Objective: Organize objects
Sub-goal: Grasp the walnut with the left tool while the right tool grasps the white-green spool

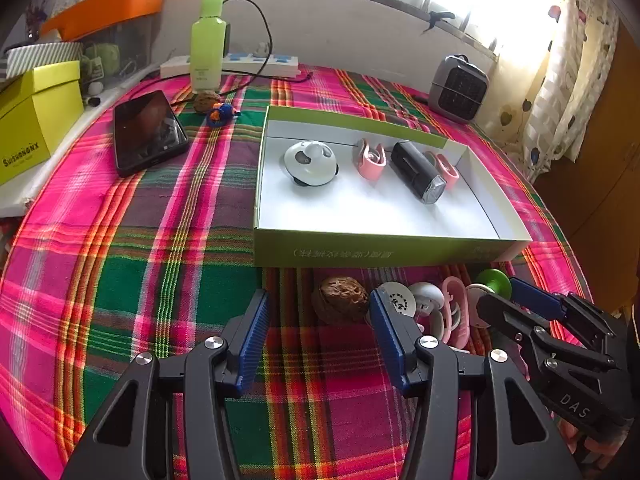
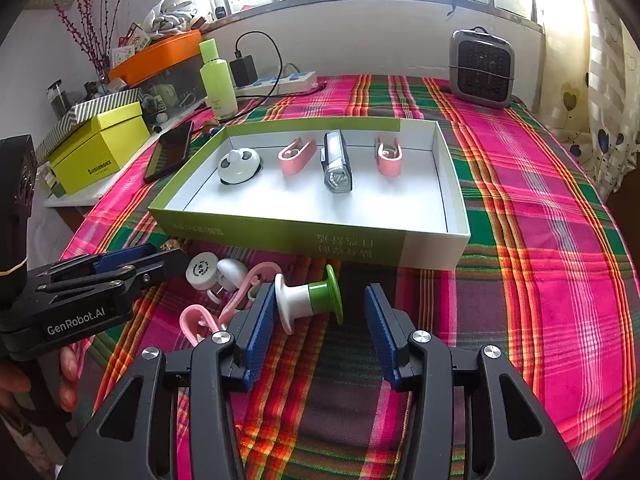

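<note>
A green-and-white box (image 1: 380,248) (image 2: 304,236) on the plaid cloth holds a panda-shaped toy (image 1: 310,162) (image 2: 239,166), two pink clips (image 1: 369,159) (image 2: 296,157) and a black bike light (image 1: 418,172) (image 2: 337,166). In front of the box lie a walnut (image 1: 340,298), a white round cap (image 1: 396,300) (image 2: 202,271), pink hooks (image 1: 456,312) (image 2: 196,320) and a green-and-white suction knob (image 2: 310,300) (image 1: 494,282). My left gripper (image 1: 320,336) is open, with the walnut just beyond its tips. My right gripper (image 2: 320,320) is open, its left finger beside the knob.
A black phone (image 1: 148,132) (image 2: 170,152), a second walnut and a small blue toy (image 1: 220,114), a green bottle (image 1: 208,40) (image 2: 218,80), a power strip (image 1: 256,64), a yellow box (image 1: 36,116) (image 2: 96,148) and a grey heater (image 1: 458,88) (image 2: 480,66) stand around the table.
</note>
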Motion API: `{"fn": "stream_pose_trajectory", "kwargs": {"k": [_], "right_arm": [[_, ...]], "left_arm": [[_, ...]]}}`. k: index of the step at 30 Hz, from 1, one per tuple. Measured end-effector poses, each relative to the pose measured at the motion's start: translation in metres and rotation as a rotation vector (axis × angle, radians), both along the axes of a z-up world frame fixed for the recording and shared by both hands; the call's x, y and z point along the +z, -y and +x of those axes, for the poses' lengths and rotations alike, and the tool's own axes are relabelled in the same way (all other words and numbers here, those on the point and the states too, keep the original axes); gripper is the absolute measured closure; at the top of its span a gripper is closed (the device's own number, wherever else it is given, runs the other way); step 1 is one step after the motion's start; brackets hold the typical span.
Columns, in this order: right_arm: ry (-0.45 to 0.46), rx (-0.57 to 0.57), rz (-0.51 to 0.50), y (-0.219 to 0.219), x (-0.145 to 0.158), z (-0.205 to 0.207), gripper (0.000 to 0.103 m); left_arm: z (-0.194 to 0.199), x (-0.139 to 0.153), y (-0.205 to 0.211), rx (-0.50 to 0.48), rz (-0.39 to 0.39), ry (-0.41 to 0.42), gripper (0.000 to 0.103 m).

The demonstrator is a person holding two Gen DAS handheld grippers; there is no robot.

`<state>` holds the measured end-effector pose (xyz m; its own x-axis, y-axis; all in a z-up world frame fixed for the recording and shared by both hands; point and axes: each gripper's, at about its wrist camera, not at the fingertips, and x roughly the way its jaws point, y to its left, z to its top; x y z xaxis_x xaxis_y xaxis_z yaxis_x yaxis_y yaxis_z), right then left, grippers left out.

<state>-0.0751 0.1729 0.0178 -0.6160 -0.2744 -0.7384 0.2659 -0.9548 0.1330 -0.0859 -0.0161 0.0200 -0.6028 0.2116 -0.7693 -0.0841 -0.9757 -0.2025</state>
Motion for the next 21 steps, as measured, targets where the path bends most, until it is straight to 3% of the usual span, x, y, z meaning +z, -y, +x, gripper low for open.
{"fn": "stream_pose_trajectory", "kwargs": {"k": [4, 11, 16, 21], "right_arm": [[-0.026, 0.011, -0.003, 0.0002, 0.0033, 0.0022, 0.07], [-0.027, 0.012, 0.015, 0.0005, 0.0043, 0.0017, 0.07], [-0.03, 0.007, 0.029, -0.001, 0.0052, 0.0027, 0.07], [-0.046, -0.004, 0.087, -0.001, 0.0058, 0.0059, 0.07]], "left_arm": [[-0.003, -0.0008, 0.0002, -0.002, 0.013, 0.002, 0.053], [-0.0027, -0.0004, 0.0036, -0.001, 0.025, -0.003, 0.054], [-0.0019, 0.0028, 0.0048, 0.001, 0.018, -0.013, 0.061], [-0.0022, 0.0027, 0.005, -0.001, -0.002, -0.011, 0.061]]}}
